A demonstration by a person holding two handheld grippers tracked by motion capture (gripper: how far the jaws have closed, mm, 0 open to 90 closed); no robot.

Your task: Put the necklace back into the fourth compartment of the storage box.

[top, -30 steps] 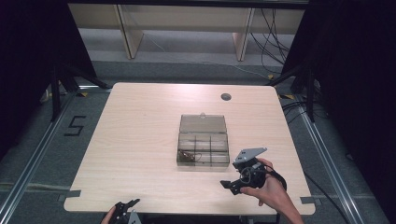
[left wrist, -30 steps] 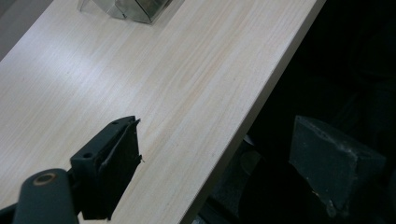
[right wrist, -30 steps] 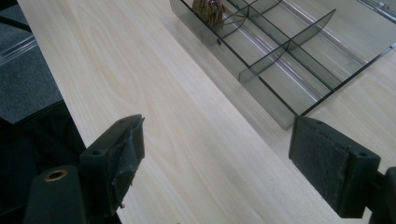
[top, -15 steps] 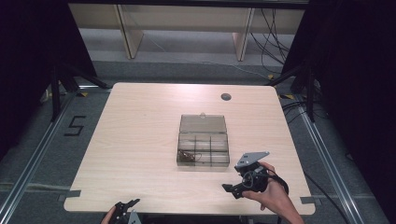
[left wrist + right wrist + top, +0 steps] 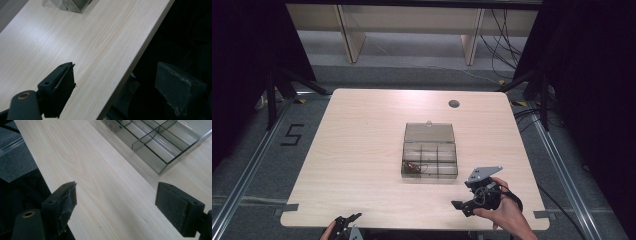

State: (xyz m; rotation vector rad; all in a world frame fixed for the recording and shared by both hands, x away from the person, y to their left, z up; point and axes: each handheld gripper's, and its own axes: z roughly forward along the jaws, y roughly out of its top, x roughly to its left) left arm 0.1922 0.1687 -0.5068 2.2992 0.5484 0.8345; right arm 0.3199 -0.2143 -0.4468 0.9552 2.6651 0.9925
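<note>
pulled back from the organizer box [image 5: 430, 156], right gripper [image 5: 462, 206] hovers near the table edge, both grippers' jaws wide apart, empty.

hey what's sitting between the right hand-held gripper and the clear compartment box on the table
Nothing: only bare table separates the open right hand-held gripper from the clear compartment box, as its own gripper view and the high view show.

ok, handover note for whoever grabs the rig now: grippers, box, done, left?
Right gripper: open, empty, over the table's near right part, just short of the box.
Left gripper: open, empty, at the near table edge.
Clear smoky plastic compartment box: mid-table on the pale wooden table, lid open and folded back; something small and dark lies in its front-left compartment.
Done: lid open.
Left: probably handling the contents, then closing it.
</note>
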